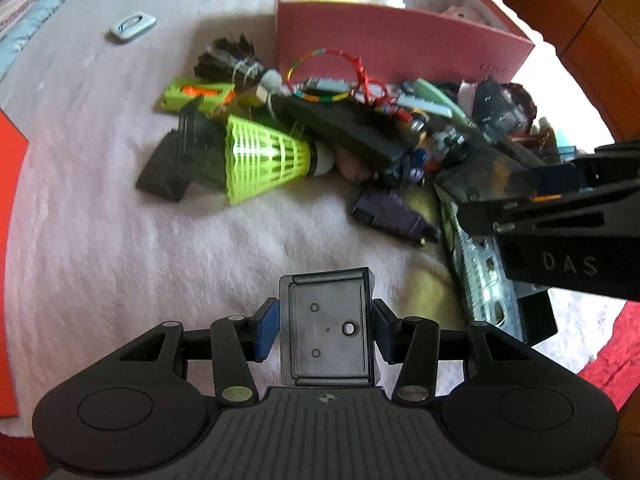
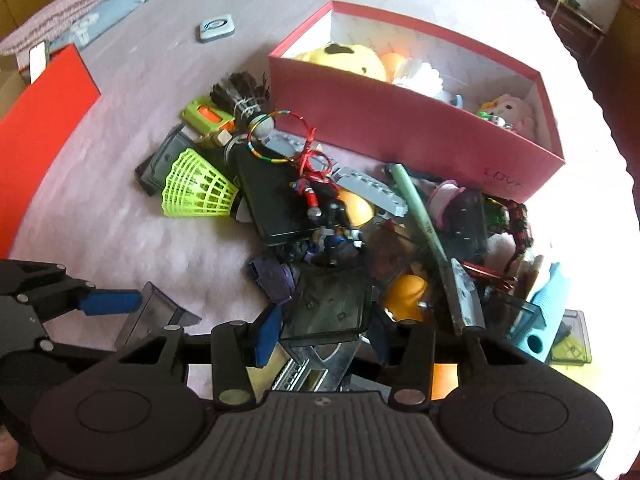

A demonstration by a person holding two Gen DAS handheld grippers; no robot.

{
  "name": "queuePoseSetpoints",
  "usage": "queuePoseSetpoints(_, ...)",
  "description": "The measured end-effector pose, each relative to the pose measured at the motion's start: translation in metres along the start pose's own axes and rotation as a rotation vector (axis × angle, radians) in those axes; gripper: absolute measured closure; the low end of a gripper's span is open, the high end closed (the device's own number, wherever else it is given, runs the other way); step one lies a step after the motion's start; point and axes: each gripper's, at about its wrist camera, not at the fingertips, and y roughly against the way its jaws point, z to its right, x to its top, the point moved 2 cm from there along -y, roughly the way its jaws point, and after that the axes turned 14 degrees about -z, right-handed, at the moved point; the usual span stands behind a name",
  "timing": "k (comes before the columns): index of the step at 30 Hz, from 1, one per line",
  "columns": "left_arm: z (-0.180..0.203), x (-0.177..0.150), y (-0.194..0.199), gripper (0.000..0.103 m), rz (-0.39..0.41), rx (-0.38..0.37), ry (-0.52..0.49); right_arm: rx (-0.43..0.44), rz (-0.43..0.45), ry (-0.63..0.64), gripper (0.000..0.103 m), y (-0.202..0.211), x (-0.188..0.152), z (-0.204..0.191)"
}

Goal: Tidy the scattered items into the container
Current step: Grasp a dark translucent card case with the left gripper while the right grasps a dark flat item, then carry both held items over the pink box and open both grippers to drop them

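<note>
A small smoky-clear plastic case (image 1: 328, 330) is clamped between the blue pads of the left gripper (image 1: 326, 330), its flat face turned toward the camera, above bare pale bedding (image 1: 160, 240) on the near side of the pink box (image 2: 420, 136). A second dark clear case (image 2: 330, 306) is gripped between the pads of the right gripper (image 2: 326, 320), over the near edge of the clutter heaped against the front wall of the pink box. In that heap, nearer the box, a black flat case (image 2: 272, 196), a neon-green shuttlecock (image 2: 196, 190), a black-feathered shuttlecock (image 2: 240, 94), a multicoloured ring (image 2: 276, 136) and a pale green stick (image 2: 416, 208) are seen. Inside the pink box a yellow plush toy (image 2: 344, 60), a white shuttlecock (image 2: 424, 76) and a small pink plush (image 2: 512, 110) are lying. Beyond the box's left end a small grey pad (image 2: 216, 28) is lying apart.
</note>
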Motion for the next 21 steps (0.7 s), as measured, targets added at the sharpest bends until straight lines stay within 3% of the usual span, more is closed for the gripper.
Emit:
queuePoseSetpoints(1, 0.043, -0.023, 0.009, 0.054, 0.005, -0.005, -0.005, 0.004, 0.001, -0.007, 0.061, 0.003, -0.001, 0.002)
queuePoseSetpoints(2, 0.049, -0.008, -0.006, 0.054, 0.008, -0.007, -0.010, 0.011, 0.001, -0.015, 0.064, 0.005, -0.001, 0.004)
queuePoseSetpoints(3, 0.015, 0.020, -0.019, 0.054, 0.011, -0.008, -0.015, 0.014, 0.004, -0.023, 0.081, 0.008, -0.002, 0.006)
queuePoseSetpoints(4, -0.025, 0.026, -0.010, 0.054, 0.017, -0.012, -0.022, 0.015, 0.001, -0.029, 0.091, 0.010, -0.002, 0.008)
queuePoseSetpoints(5, -0.043, 0.029, -0.004, 0.054, 0.022, -0.013, -0.030, 0.015, -0.002, -0.035, 0.092, 0.012, -0.002, 0.010)
queuePoseSetpoints(14, -0.033, 0.032, 0.005, 0.054, 0.027, 0.002, -0.056, 0.022, -0.033, -0.060, 0.090, 0.001, -0.004, 0.026)
queuePoseSetpoints(16, -0.032, 0.032, 0.005, 0.054, 0.020, 0.007, -0.053, 0.037, -0.052, -0.065, 0.086, -0.006, -0.003, 0.026)
queuePoseSetpoints(18, -0.031, 0.033, 0.005, 0.054, 0.014, 0.009, -0.051, 0.032, -0.052, -0.063, 0.073, -0.011, -0.003, 0.025)
queuePoseSetpoints(21, -0.030, 0.034, 0.006, 0.054, 0.012, 0.009, -0.053, 0.027, -0.055, -0.052, 0.076, -0.018, 0.000, 0.024)
